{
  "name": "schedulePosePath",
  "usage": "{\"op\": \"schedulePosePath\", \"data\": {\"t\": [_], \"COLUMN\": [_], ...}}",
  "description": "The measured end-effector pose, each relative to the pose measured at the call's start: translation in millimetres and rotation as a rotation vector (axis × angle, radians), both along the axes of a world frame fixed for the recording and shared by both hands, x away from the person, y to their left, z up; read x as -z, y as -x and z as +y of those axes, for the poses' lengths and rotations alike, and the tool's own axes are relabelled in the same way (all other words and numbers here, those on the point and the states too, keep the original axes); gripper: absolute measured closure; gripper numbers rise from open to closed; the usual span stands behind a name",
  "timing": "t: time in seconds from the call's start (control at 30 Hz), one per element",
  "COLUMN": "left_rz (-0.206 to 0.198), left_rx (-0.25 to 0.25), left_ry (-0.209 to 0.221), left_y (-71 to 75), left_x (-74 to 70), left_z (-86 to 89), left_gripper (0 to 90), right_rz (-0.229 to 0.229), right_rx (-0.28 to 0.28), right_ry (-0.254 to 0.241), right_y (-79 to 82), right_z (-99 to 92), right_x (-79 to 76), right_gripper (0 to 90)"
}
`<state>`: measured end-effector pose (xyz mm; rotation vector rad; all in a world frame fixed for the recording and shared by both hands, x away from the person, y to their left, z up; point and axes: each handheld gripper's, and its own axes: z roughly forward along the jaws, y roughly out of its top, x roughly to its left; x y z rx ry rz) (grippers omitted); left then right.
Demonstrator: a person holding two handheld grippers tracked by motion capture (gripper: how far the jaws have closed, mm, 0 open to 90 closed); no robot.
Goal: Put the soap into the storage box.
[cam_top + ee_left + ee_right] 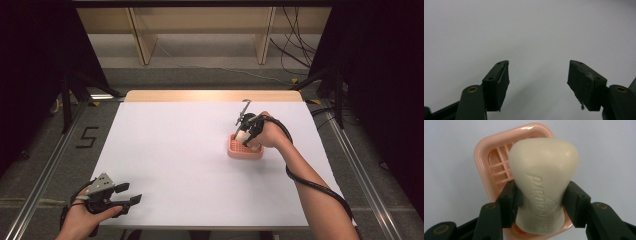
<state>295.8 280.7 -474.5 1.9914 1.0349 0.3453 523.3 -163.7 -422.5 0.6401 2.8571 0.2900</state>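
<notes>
At the near edge of the white surface (pixel 190 165), the left tool (pixel 131 194) rests with its jaws spread wide and nothing between them, held low in the person's left hand (pixel 82 220). Farther out, toward the right side, the right tool (pixel 541 202) is clenched on a cream bar of soap (pixel 544 180), its two jaws pressing the bar's narrowed waist from either side. The soap hangs directly over a pink slatted soap dish (pixel 496 157), which sits on the surface well apart from the left tool. Whether the bar's lower end already touches the dish grid is hard to tell from the right gripper view; it looks close.

The risks here lie in the grip and in the dish. Soap is slick and the jaws bear on a curved, tapering waist, so a slight loosening or a tilt of the hand could let the bar squirt out and skid across the surface. The dish appears light and nothing steadies it, so a push from the bar coming down off-centre could slide or tip it.
</notes>
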Motion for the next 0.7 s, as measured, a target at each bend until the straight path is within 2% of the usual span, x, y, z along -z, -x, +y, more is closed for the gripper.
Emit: {"op": "schedulePosePath", "data": {"t": [0.1,0.13,0.17,0.2,0.37,0.47,0.57,0.6,0.63,0.7], "left_rz": [-0.001,-0.006,0.0,-0.012,-0.007,0.0,-0.005,-0.006,0.0,-0.006], "left_rx": [0.003,0.009,0.003,0.004,0.011,0.003,0.009,0.008,0.003,0.01], "left_ry": [0.001,0.006,0.0,0.011,0.003,0.002,0.006,0.006,0.0,0.007], "left_y": [-0.1,-0.6,-0.1,-0.5,-0.7,-0.2,-0.6,-0.6,-0.1,-0.5], "left_x": [-0.1,0.5,-0.1,1.0,0.6,0.0,0.6,0.6,-0.1,0.6], "left_z": [0.2,0.5,0.2,0.0,0.9,0.3,0.4,0.4,0.2,0.5], "left_gripper": [33.0,33.0,33.0,33.0,33.0,33.0,33.1,33.0,33.0,33.0], "right_rz": [-0.015,-0.014,-0.012,-0.012,0.002,-0.001,-0.004,0.01,0.007,0.005], "right_rx": [0.005,-0.01,0.0,0.005,-0.024,0.009,-0.009,-0.002,-0.027,-0.008], "right_ry": [-0.006,-0.005,-0.004,-0.005,0.0,0.0,-0.003,0.005,0.002,0.005], "right_y": [0.9,0.2,1.1,1.4,-0.1,2.0,1.5,2.3,1.2,2.5], "right_z": [0.8,1.1,1.5,2.1,1.7,2.5,1.6,2.4,2.3,3.1], "right_x": [1.0,2.0,2.2,3.0,6.3,6.8,6.8,6.6,7.4,8.0], "right_gripper": [50.3,50.3,50.4,50.4,50.4,50.3,50.3,50.3,50.2,49.6]}}
